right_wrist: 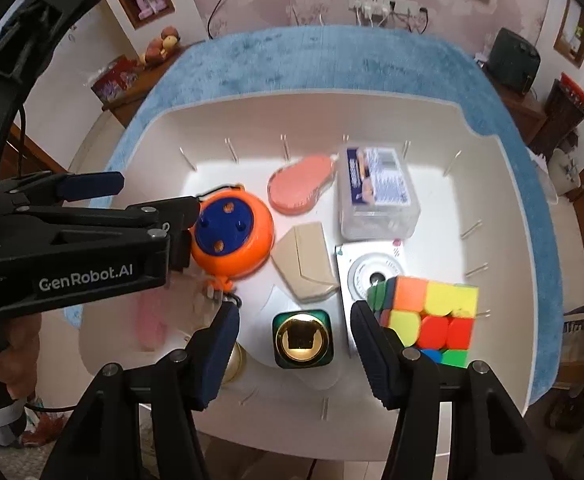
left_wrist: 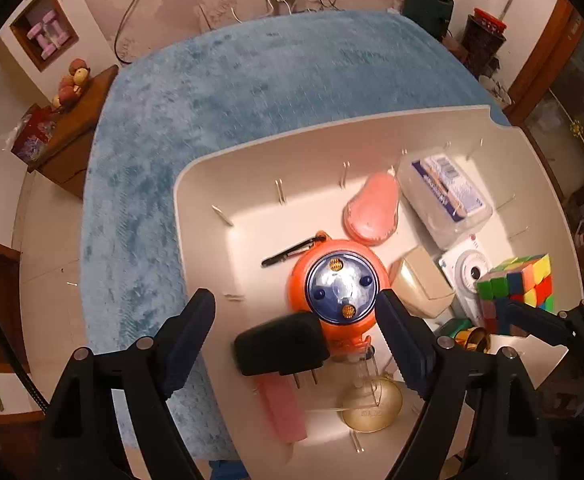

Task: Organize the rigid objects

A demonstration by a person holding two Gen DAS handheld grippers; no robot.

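A white bin point(left_wrist: 195, 184) point(right_wrist: 504, 184) on a blue mat holds the objects. In the left wrist view my left gripper point(left_wrist: 296, 320) is open above the bin, over a black plug adapter point(left_wrist: 279, 346) and an orange reel with a blue cap point(left_wrist: 340, 284). It also shows in the right wrist view point(right_wrist: 151, 200), beside the orange reel point(right_wrist: 231, 236). My right gripper point(right_wrist: 296, 340) is open above a green and gold bottle point(right_wrist: 302, 338). A colour cube point(right_wrist: 432, 316) point(left_wrist: 520, 284) lies just right of its right finger.
The bin also holds a pink case point(right_wrist: 302, 188), a clear plastic box point(right_wrist: 376, 192), a beige box point(right_wrist: 306, 266), a white camera point(right_wrist: 372, 276), a pink bar point(left_wrist: 281, 408) and a gold disc point(left_wrist: 372, 404). Blue mat point(left_wrist: 231, 92) lies beyond; wooden furniture stands around.
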